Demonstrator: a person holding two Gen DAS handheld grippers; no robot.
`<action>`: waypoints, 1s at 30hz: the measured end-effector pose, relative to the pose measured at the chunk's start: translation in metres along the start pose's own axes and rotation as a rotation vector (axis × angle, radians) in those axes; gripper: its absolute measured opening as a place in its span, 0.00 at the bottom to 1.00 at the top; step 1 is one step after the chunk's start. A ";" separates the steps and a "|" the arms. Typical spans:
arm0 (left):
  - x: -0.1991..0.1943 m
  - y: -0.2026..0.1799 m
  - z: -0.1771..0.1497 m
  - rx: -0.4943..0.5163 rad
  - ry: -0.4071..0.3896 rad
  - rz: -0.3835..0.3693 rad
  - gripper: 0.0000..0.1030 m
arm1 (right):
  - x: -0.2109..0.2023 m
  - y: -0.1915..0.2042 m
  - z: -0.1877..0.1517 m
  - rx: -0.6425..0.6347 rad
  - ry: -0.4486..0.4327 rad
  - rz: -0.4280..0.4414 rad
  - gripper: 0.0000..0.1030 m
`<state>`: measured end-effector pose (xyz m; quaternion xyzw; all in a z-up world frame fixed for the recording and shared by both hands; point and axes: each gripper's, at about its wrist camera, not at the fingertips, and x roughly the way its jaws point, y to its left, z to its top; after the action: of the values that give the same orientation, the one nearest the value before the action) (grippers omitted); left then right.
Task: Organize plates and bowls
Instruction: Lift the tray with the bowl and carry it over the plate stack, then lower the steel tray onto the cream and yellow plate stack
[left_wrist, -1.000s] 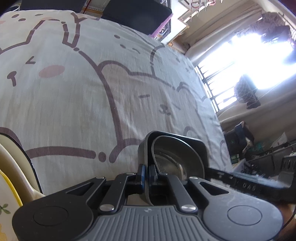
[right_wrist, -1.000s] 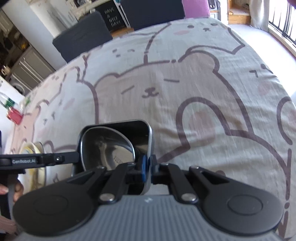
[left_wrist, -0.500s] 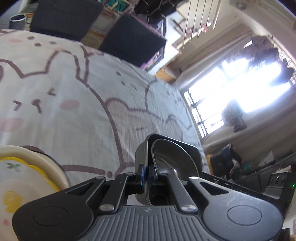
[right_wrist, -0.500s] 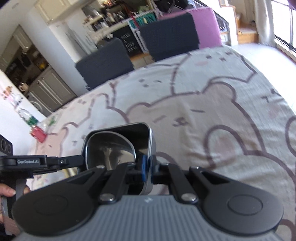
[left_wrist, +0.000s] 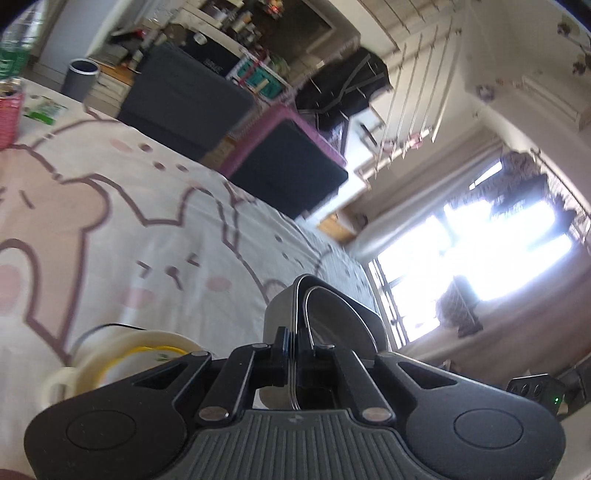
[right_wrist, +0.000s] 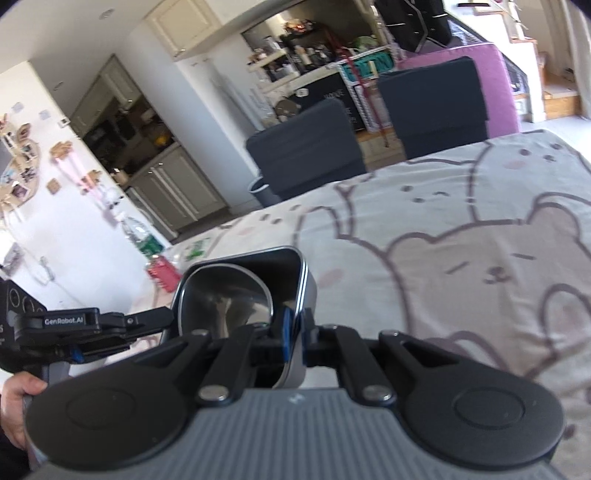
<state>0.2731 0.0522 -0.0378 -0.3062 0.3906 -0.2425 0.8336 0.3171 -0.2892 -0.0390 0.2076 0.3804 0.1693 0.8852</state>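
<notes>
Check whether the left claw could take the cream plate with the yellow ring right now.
Probably not. The left claw is shut on the rim of the square metal bowl, which the right claw grips too. The plate sits close, unobstructed.

We look low and close from each gripper across the bear cloth (left_wrist: 155, 236), maybe sharing the metal bowl (right_wrist: 236, 295).

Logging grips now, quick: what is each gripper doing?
Left gripper: shut on the rim of the square metal bowl.
Right gripper: shut on the opposite rim of the same bowl.
</notes>
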 end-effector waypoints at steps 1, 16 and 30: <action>-0.007 0.005 0.000 -0.006 -0.008 0.005 0.04 | 0.003 0.007 -0.001 -0.001 0.001 0.011 0.07; -0.031 0.071 -0.009 -0.070 0.051 0.117 0.04 | 0.068 0.061 -0.015 -0.057 0.142 0.012 0.07; -0.017 0.090 -0.028 -0.048 0.148 0.197 0.04 | 0.098 0.074 -0.044 -0.186 0.305 -0.098 0.07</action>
<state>0.2560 0.1165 -0.1062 -0.2675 0.4848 -0.1718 0.8148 0.3382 -0.1703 -0.0884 0.0781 0.5025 0.1896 0.8399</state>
